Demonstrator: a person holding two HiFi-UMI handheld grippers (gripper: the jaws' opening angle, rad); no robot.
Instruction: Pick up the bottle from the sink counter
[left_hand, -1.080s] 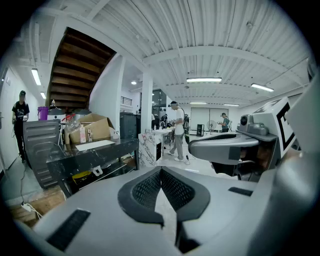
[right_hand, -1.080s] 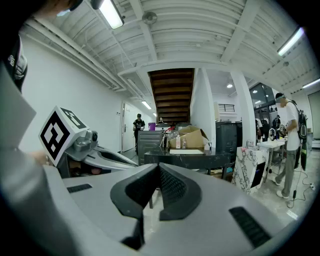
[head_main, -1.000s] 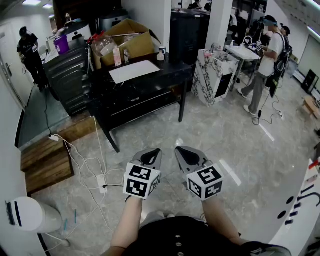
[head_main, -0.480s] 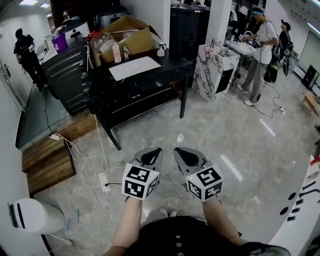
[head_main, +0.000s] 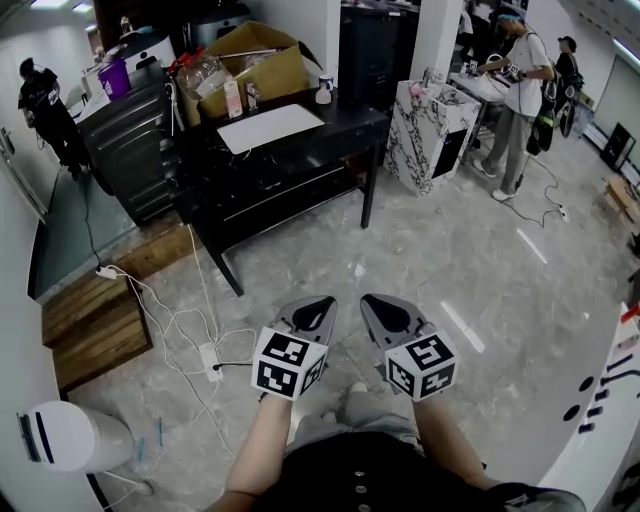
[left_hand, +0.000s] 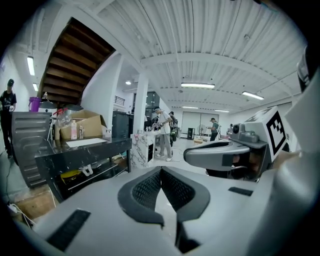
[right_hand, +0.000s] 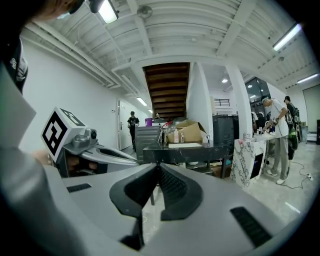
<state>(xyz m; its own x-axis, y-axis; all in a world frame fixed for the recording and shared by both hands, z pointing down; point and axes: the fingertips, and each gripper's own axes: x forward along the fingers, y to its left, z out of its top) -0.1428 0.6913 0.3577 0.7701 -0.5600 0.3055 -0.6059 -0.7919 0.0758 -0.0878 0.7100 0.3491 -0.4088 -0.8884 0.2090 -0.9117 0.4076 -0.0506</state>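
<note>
Right tool (head_main: 372, 299) dipped; bottles (head_main: 233, 100) stand beside open cardboard box (head_main: 277, 76).

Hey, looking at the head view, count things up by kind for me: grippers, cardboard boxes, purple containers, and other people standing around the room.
Grippers: 2, the left gripper and the right gripper, both shut and empty
Cardboard boxes: 1, the cardboard box
Purple containers: 1, the purple container
Other people: 3, the person in black, the person in a white shirt, the person in a cap
Total: 7

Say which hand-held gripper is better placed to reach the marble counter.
Right, marginally: the marble counter stands far ahead, on the side of the right hand-held gripper. Otherwise even: the left hand-held gripper sits beside it, both shut and empty.
</note>
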